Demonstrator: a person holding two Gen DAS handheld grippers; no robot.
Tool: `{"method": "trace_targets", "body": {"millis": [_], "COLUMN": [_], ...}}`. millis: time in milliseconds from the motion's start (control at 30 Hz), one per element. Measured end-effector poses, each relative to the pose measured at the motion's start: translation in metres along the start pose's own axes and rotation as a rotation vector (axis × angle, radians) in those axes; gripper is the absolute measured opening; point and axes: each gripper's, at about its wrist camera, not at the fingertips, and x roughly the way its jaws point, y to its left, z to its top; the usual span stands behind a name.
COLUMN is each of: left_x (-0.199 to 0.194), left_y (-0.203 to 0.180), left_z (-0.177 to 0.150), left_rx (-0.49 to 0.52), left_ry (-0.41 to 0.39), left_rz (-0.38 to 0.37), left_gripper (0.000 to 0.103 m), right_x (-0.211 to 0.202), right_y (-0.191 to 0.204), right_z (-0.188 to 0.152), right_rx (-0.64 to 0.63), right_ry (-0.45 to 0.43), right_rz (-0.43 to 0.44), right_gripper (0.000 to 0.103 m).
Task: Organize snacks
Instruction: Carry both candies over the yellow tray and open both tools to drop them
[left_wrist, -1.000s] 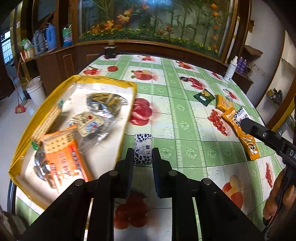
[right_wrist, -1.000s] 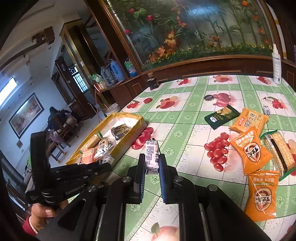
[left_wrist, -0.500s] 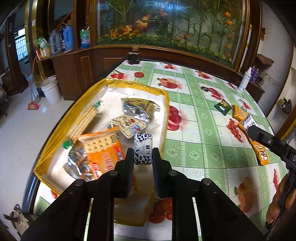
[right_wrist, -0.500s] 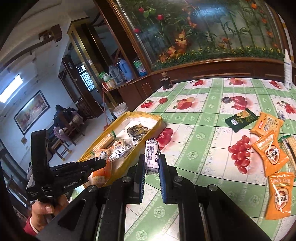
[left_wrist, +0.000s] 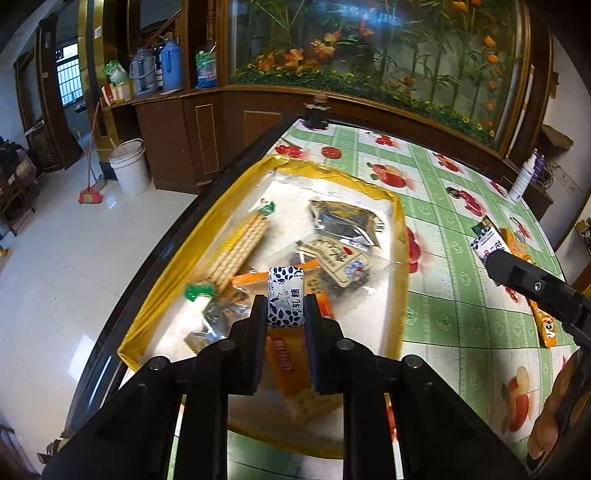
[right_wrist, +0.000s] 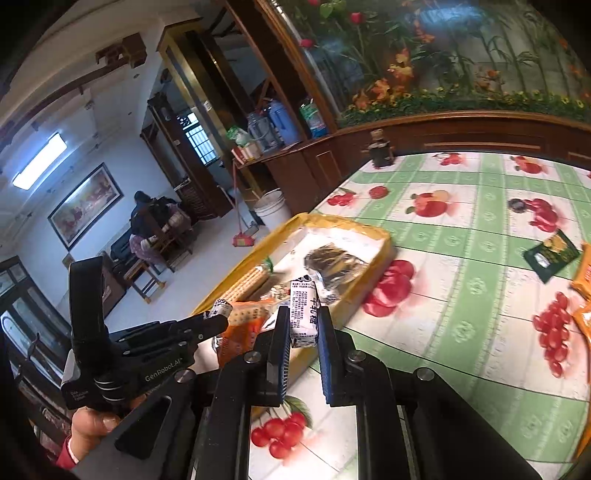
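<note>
Two small wrapped candies are in play, one pinched in each gripper, and both look light, soft inside and slick in their wrappers.

From the left wrist, we see the left gripper (left_wrist: 286, 314) nearly closed across the middle of a blue-and-white candy (left_wrist: 286, 295), which stands upright between the pads. We judge that waist grip the right one (the crimped ends would slide or crumple). It hangs over the yellow tray (left_wrist: 159, 306), above an orange cracker pack (left_wrist: 291, 354), a cracker sleeve (left_wrist: 240, 243) and a silver foil pack (left_wrist: 343, 221). At the right edge the right gripper (left_wrist: 487, 254) shows its own candy (left_wrist: 484, 245) over the green fruit-print tablecloth (left_wrist: 461, 314).

From the right wrist, the right gripper (right_wrist: 303, 328) is clamped as tight as it goes on a white candy bar (right_wrist: 303, 310), held upright by its lower half, just at the tray's near rim (right_wrist: 384, 243). The left gripper (right_wrist: 218, 317), carried by the person's hand (right_wrist: 90, 424), reaches over the tray with its candy (right_wrist: 221, 306) at the tip.

Compared with a second ago, both hands have swung toward the tray: the left candy was then over the tablecloth beside the tray and is now above its contents, and the right one has come from mid-table to the rim. Neither grip has changed.
</note>
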Motion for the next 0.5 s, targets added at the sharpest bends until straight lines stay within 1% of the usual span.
{"method": "trace_targets", "body": {"millis": [300, 500], "left_x": [0.015, 0.025], "left_y": [0.02, 0.027], "left_z": [0.007, 0.008], "left_rx": [-0.026, -0.038], "left_ry": [0.023, 0.041], "left_rz": [0.026, 0.035], "left_gripper": [0.017, 0.017], "right_x": [0.056, 0.082], "right_y": [0.026, 0.028], "right_z": [0.005, 0.001], "right_rx": [-0.034, -0.03], "right_ry": [0.074, 0.111], "right_rz": [0.055, 0.06], "right_gripper": [0.013, 0.013]}}
